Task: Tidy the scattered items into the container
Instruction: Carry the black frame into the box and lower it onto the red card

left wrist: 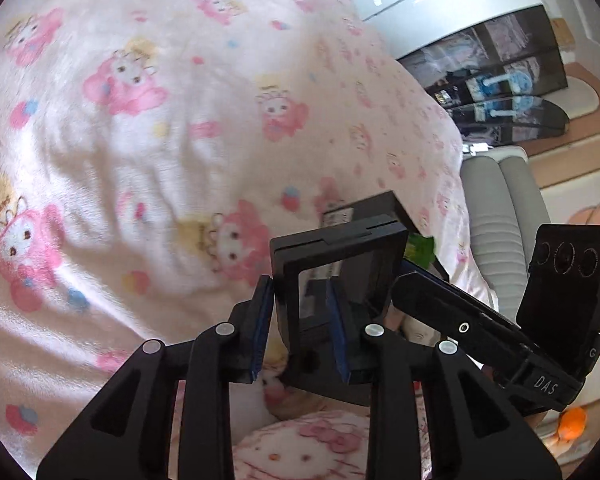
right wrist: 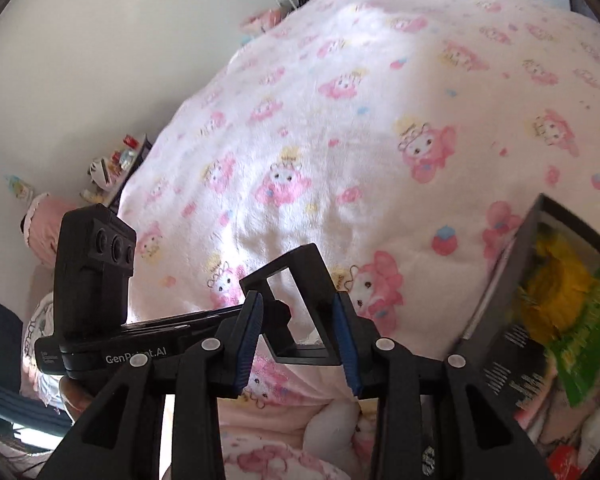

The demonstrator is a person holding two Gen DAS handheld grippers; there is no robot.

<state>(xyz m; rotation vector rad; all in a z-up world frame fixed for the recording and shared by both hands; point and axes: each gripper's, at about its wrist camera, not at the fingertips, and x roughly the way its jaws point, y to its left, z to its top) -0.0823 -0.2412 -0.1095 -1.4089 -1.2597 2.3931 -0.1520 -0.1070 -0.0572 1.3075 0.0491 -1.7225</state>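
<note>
The right gripper (right wrist: 298, 300) pinches a black frame (right wrist: 318, 276) across its width, both blue pads pressed on its outer edges, so it alone carries the load. The left gripper (left wrist: 298, 284) straddles one side bar of the frame, but its jaws stand spread. The outer pad lies close to the bar and the inner pad sits clear of it inside the window, so it has no grip. This looks like a handover to the gripper nearer the box (right wrist: 496, 300).

The frame hangs in the air just left of the box, as the right camera sees it, and above the pink blanket (right wrist: 340, 140) the box lies on. The box is open and tipped, with something yellow and green already inside. It is probably the container.

The frame is rigid and light, but a narrow edge grip could let it swing. The left gripper should clear the bar before the right one moves to the box.
</note>
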